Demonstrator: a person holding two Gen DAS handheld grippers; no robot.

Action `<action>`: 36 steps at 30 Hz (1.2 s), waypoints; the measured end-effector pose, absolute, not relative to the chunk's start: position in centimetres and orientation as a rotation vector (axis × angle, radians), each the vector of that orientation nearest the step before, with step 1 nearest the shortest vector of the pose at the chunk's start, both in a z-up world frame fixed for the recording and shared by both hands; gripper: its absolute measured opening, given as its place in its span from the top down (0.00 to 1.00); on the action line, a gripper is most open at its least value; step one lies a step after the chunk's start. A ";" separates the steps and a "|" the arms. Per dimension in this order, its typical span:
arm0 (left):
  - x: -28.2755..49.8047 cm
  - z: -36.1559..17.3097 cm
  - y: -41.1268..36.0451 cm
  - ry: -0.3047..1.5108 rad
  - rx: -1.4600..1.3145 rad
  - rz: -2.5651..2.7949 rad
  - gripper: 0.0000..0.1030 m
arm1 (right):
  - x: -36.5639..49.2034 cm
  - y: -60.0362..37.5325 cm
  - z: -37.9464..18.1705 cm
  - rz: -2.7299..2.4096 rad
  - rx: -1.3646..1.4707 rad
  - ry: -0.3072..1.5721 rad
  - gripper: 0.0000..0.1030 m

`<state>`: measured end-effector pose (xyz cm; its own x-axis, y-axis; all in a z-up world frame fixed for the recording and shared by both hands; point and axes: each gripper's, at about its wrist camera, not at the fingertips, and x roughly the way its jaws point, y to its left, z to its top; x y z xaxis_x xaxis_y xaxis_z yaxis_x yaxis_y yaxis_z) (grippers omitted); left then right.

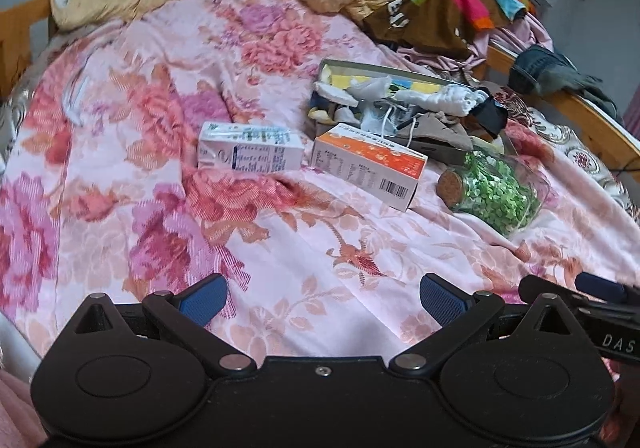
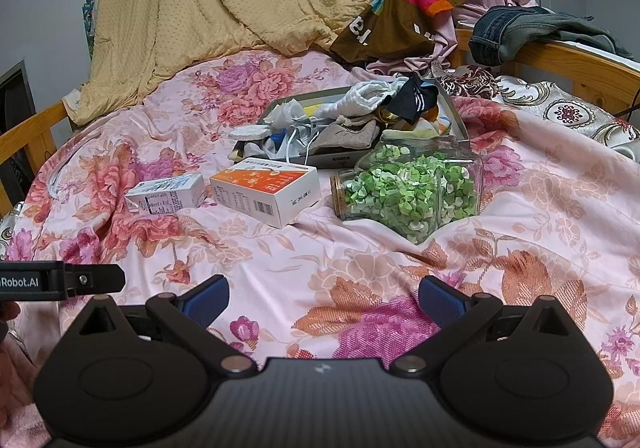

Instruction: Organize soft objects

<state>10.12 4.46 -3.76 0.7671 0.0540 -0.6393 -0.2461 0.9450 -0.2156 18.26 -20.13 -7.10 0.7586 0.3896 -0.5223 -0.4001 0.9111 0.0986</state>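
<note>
Both grippers hover low over the floral bedspread with jaws spread wide and nothing between them: left gripper, right gripper. Left to right across mid-frame in the right wrist view lie a milk carton, an orange box, and a corked jar of green pieces. Just behind them, upper centre, an open tray holds the soft things: white cloth, black sock, grey pouch. A good approach probably passes over the hard items, pinching one cloth mid-fold so that cords do not drag along.
</note>
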 end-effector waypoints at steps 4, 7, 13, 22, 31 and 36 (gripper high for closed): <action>10.2 -3.6 4.4 0.681 -0.290 0.168 0.01 | 18.3 -20.1 -7.1 0.430 -0.020 0.565 0.00; 9.9 -3.6 4.2 0.680 -0.279 0.169 0.01 | 18.3 -20.1 -7.1 0.430 -0.019 0.565 0.00; 10.4 -3.6 4.3 0.685 -0.279 0.174 0.01 | 18.3 -20.1 -7.1 0.431 -0.020 0.565 0.00; 10.4 -3.6 4.2 0.680 -0.274 0.168 0.01 | 18.3 -20.1 -7.1 0.430 -0.020 0.566 0.00; 10.5 -3.7 4.1 0.687 -0.273 0.171 0.01 | 18.3 -20.1 -7.1 0.430 -0.020 0.567 0.00; 10.6 -3.7 4.2 0.690 -0.268 0.170 0.01 | 18.2 -20.1 -7.1 0.430 -0.021 0.567 0.00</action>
